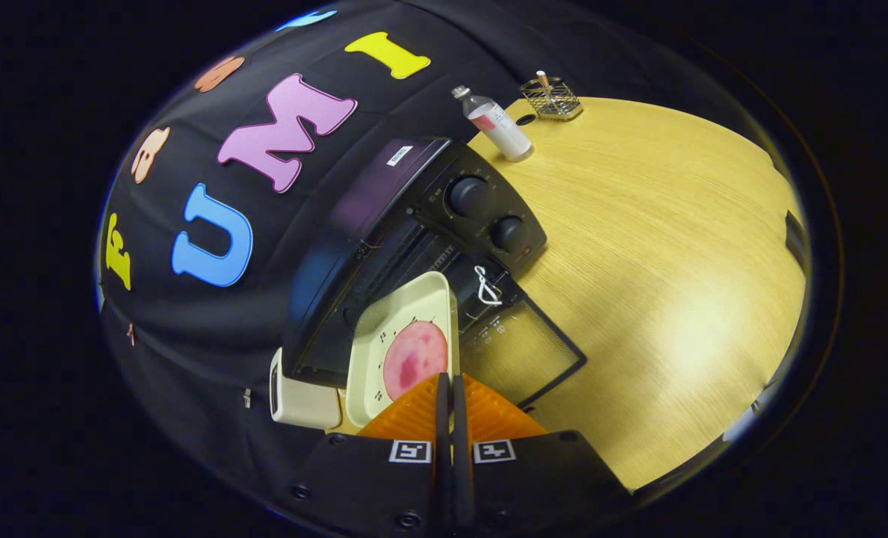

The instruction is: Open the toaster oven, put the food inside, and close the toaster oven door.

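Pinching near rim of tray (402, 317), hand-held gripper (451, 388) clenched; tray half inside toaster oven (406, 224), door (522, 347) down.

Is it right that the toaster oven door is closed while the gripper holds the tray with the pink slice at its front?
Not quite. In the gripper view the toaster oven door is open, folded down. The gripper does grip the tray with the pink slice, partly inside.

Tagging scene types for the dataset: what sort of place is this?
Likely a staged recording booth, not a kitchen: black cloth wall, bare wooden table, toaster oven with its door down. The jaws, closed, hold a tray of food.
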Demonstrator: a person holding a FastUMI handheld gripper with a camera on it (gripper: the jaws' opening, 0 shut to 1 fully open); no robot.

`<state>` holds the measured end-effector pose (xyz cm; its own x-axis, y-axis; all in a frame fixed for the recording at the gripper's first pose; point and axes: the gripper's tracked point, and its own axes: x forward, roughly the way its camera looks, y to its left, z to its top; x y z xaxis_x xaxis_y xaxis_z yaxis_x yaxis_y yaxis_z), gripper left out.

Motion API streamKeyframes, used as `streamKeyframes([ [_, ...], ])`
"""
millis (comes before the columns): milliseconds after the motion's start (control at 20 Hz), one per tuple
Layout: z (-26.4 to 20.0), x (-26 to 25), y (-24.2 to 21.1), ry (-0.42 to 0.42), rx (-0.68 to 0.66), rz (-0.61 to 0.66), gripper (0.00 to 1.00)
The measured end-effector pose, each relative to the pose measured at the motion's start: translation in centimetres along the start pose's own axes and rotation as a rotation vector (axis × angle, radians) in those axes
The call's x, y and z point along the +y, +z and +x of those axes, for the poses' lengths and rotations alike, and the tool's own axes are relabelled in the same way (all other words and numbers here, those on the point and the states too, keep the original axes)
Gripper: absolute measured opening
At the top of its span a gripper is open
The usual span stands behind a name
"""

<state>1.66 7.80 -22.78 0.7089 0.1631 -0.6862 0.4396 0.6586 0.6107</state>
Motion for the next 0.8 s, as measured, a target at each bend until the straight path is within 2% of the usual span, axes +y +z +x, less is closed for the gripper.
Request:
streamKeyframes([
  [200,3.7,1.5,0.8,0.01,-0.088,0.106,0.06],
  [550,8.3,3.1,1.5,0.023,-0.148,0.221,0.06],
  [800,10.0,4.0,1.5,0.012,-0.15,0.226,0.06],
])
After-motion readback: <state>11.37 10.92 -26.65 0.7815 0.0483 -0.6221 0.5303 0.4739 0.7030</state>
